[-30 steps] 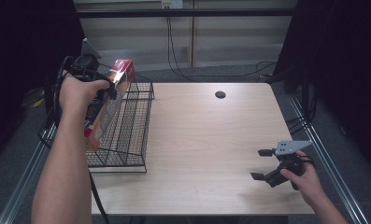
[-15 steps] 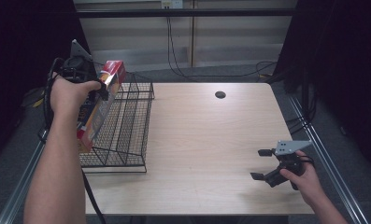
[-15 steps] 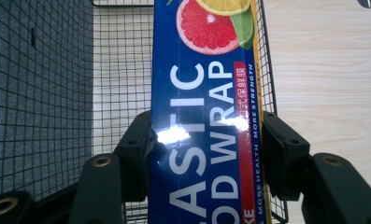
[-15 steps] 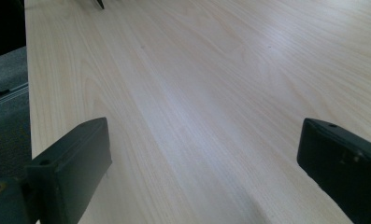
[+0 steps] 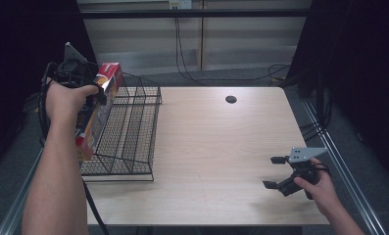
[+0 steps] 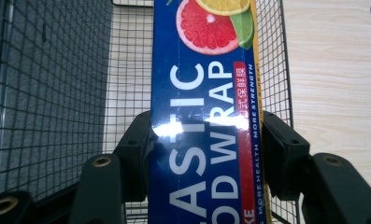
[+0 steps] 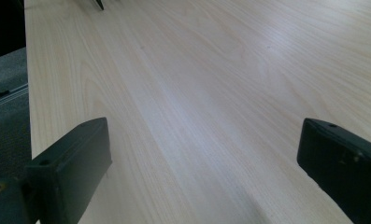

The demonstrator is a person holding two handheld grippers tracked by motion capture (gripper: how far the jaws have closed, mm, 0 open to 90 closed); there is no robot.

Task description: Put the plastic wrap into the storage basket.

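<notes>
The high view is evenly lit from overhead: the pale wooden worktop (image 5: pixel 216 147) is bright, while the surroundings at 3 and 9 o'clock fall into near black. White glare streaks the glossy blue plastic-wrap box (image 6: pixel 204 116) in the left gripper view. In the right gripper view, a soft sheen crosses the wood toward 1 o'clock, and the near black jaws look slightly blurred.
</notes>
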